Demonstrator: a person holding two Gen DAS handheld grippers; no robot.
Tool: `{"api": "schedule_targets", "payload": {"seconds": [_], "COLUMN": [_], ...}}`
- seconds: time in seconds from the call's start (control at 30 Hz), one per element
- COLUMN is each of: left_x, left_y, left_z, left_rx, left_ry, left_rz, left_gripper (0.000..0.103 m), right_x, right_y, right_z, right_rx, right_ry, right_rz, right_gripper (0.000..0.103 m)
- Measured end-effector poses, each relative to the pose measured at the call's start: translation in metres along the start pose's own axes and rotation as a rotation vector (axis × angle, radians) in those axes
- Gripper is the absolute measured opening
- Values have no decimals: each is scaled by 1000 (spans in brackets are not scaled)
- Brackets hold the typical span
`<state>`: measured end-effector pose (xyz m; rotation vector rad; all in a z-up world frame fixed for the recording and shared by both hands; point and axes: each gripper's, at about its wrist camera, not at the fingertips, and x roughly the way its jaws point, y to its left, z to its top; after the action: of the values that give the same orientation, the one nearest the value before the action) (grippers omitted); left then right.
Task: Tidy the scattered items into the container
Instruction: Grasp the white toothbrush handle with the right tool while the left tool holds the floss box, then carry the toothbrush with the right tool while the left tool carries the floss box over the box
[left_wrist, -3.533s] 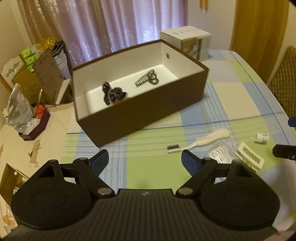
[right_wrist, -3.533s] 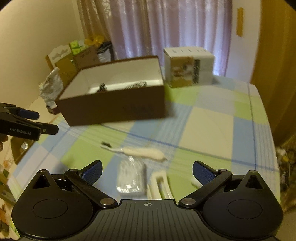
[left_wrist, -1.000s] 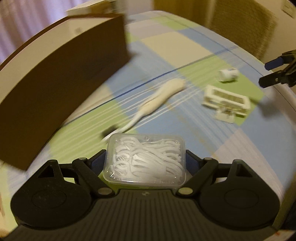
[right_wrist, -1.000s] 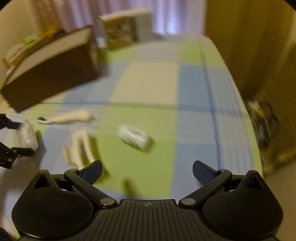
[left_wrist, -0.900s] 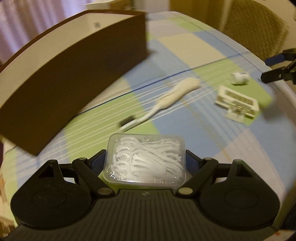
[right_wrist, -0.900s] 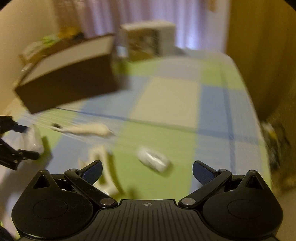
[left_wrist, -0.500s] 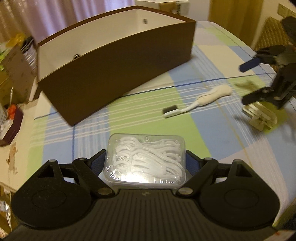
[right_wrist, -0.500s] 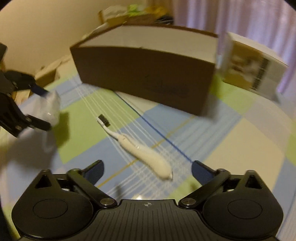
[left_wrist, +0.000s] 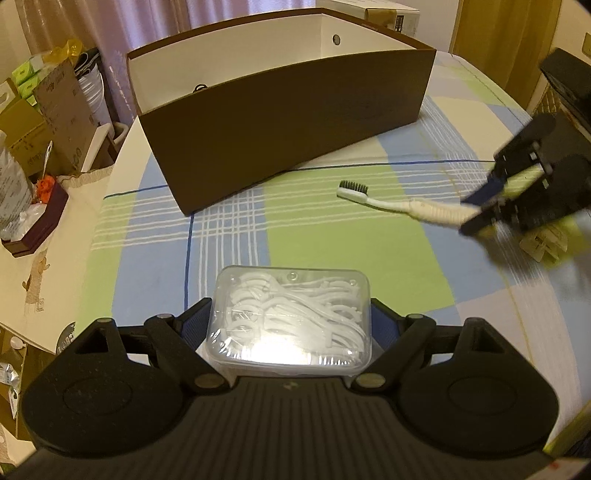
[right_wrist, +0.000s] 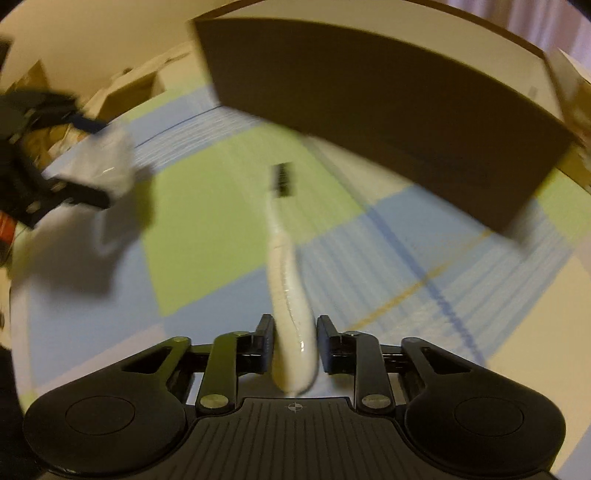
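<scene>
My left gripper (left_wrist: 290, 310) is shut on a clear plastic box of white floss picks (left_wrist: 291, 325), held low over the checked tablecloth. Ahead stands the brown container (left_wrist: 288, 110) with a white inside; its near wall hides what lies in it. A white toothbrush (left_wrist: 391, 202) with dark bristles lies on the cloth to the right. In the right wrist view my right gripper (right_wrist: 293, 326) is shut on the toothbrush handle (right_wrist: 291, 317), bristles pointing toward the container (right_wrist: 388, 110). The left gripper (right_wrist: 94, 162) with the floss box (right_wrist: 107, 166) is blurred at far left.
A white plastic piece (left_wrist: 543, 242) lies on the cloth behind the right gripper (left_wrist: 478, 208). A white carton (left_wrist: 391, 11) stands behind the container. Cardboard boxes (left_wrist: 40, 110) and a maroon tray (left_wrist: 37, 218) crowd the left, past the table edge.
The right gripper swung in over the toothbrush and shut on its handle. The left gripper, still holding the floss box, has risen and turned toward the container.
</scene>
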<state>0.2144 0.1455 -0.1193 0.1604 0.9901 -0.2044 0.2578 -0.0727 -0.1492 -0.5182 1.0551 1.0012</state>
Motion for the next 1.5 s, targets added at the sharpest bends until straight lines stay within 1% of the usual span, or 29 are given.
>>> {"api": "schedule_targets", "payload": {"seconds": [0.1, 0.2, 0.27, 0.33, 0.4, 0.47, 0.53, 0.57, 0.6, 0.7, 0.8, 0.9, 1.17, 1.5], "left_x": [1, 2, 2, 4, 4, 4, 4, 4, 3, 2, 0, -2, -8, -23], "left_y": [-1, -1, -1, 0, 1, 3, 4, 4, 5, 6, 6, 5, -3, -9], "left_z": [-2, -4, -6, -7, -8, -9, -10, -11, -12, -12, -11, -10, -1, 18], "left_rx": [-4, -8, -9, -12, -15, -17, -18, -18, -19, -22, -18, -12, 13, 39], "left_ry": [1, 3, 5, 8, 8, 9, 10, 10, 9, 9, 4, -7, -19, -49], "left_rz": [-8, -16, -18, -19, -19, -19, -18, -18, -19, -21, -22, -27, -43, -56], "left_gripper": [84, 84, 84, 84, 84, 84, 84, 84, 84, 84, 84, 84, 84, 84], "right_x": [1, 2, 3, 7, 12, 17, 18, 18, 19, 18, 16, 7, -32, -67], "right_y": [29, 49, 54, 54, 52, 49, 50, 52, 54, 61, 61, 61, 52, 43], "right_z": [-7, -14, -15, -12, -7, 0, 5, 7, 8, 7, 4, -1, -13, -12], "right_rx": [14, 18, 35, 55, 67, 86, 96, 92, 87, 86, 120, 167, 328, 414], "right_ry": [-8, -35, -64, -83, -95, -103, -104, -104, -105, -107, -105, -123, -213, -286], "right_rz": [-11, -75, -90, -110, -127, -126, -127, -127, -123, -134, -129, -114, -79, -91], "right_gripper": [22, 25, 30, 32, 32, 32, 30, 20, 18, 18, 18, 18, 18, 18]}}
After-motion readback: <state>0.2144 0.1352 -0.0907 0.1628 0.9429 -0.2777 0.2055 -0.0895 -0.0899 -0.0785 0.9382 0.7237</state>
